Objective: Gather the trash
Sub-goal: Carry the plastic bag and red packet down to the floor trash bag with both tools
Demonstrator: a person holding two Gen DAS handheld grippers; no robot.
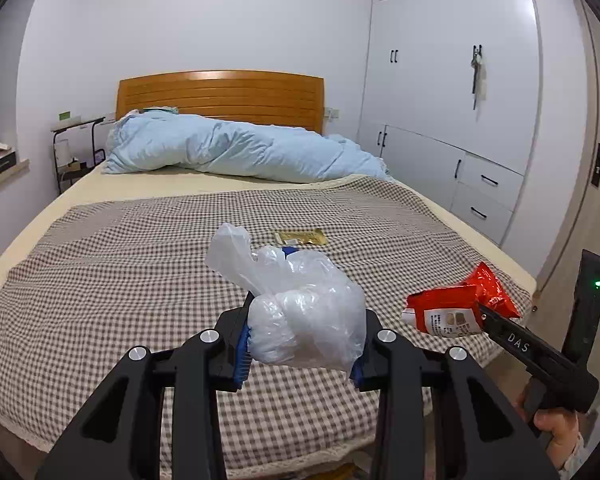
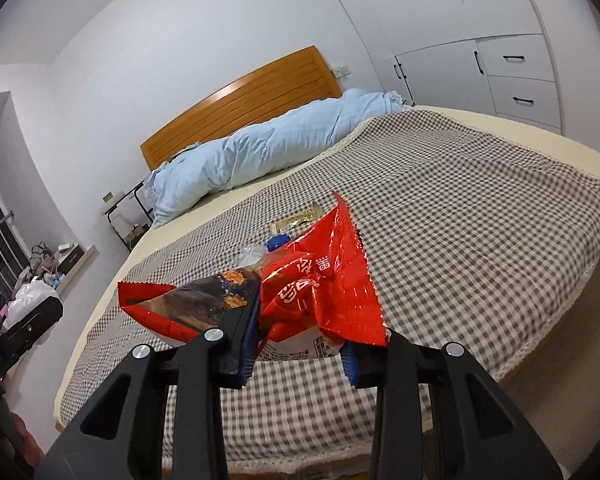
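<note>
- Trash is partly collected: two pieces are already lifted above the bed (image 1: 100,240), and at least two pieces are left on it.
- Left claw (image 1: 300,344) is closed on a crumpled clear bag (image 1: 300,304); the bag sits between its blue pads and bulges up over them.
- Right claw (image 2: 298,356) is closed on a red wrapper (image 2: 320,292); the wrapper stands up from the pads and spreads to both sides.
- In the left view the right claw is to the right of the left claw, and the two are apart.
- A gold sachet (image 1: 300,237) lies flat on the checked cover, ahead of both claws and beyond the bag.
- A small blue item (image 2: 278,241) lies just before the sachet; I cannot tell what it is.
- No bin is visible, so I judge that the held pieces are still to be dropped somewhere.
- After that, the sachet and the blue item remain to pick up.
</note>
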